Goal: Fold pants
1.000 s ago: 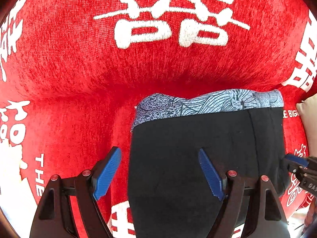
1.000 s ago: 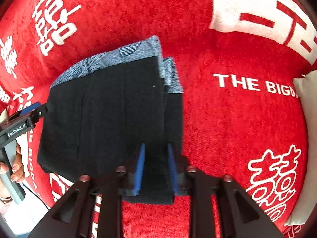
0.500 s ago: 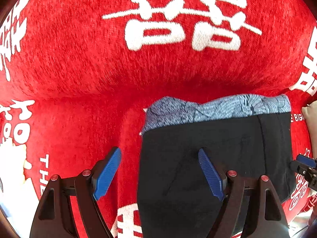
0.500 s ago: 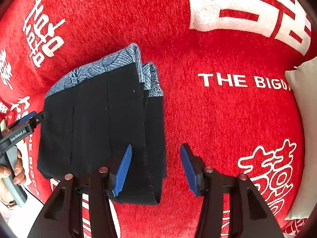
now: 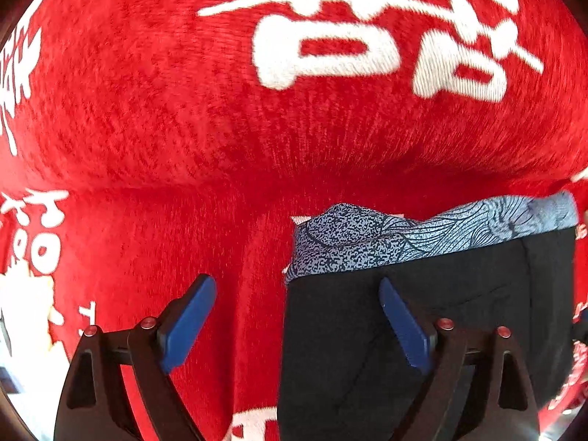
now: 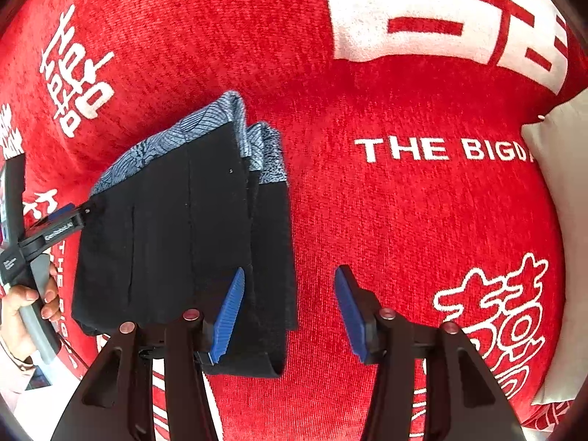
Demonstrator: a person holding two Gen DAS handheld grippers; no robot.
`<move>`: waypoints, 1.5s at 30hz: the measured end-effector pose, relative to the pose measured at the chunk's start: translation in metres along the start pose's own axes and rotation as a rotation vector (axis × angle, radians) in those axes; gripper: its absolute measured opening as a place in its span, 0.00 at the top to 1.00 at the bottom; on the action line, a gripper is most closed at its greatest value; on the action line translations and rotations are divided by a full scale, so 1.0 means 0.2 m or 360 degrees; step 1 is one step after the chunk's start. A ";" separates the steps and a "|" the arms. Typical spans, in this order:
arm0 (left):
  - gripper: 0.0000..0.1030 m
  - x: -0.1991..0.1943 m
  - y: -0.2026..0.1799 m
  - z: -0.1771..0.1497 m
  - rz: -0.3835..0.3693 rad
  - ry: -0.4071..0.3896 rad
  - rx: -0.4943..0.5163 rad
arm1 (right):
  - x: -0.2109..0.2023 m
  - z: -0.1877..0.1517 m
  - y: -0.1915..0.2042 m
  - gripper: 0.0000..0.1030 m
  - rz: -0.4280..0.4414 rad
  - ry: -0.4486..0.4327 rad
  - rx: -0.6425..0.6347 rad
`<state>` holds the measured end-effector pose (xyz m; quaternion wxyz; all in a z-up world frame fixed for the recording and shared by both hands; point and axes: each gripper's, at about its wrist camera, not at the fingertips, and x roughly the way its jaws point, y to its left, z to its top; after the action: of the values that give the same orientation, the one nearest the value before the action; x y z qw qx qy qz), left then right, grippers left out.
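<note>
- Both grippers have let go: right gripper was pinched on the pants' edge a second ago — its jaws have just spread, with only the edge's corner between them, unpressed.
- Left gripper has just widened too, straddling the other edge, gripping nothing.
- Pants lie folded on the red cover — the fold looks finished.

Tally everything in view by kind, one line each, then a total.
Folded pants: 1
Red cover with white lettering: 1
White pillow: 1
Claws: 2, left claw and right claw
Total: 5
</note>
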<state>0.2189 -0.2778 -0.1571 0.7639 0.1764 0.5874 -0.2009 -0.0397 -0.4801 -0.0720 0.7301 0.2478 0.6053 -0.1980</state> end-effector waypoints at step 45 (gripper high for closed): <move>0.11 -0.05 0.12 -0.27 -0.0247 0.0139 0.0012 | -0.07 0.09 -0.38 0.38 0.0281 0.0032 0.0122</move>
<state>0.1845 -0.2288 -0.1597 0.7189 0.1417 0.6314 -0.2538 -0.0731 -0.5518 -0.0641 0.7286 0.3300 0.5804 -0.1533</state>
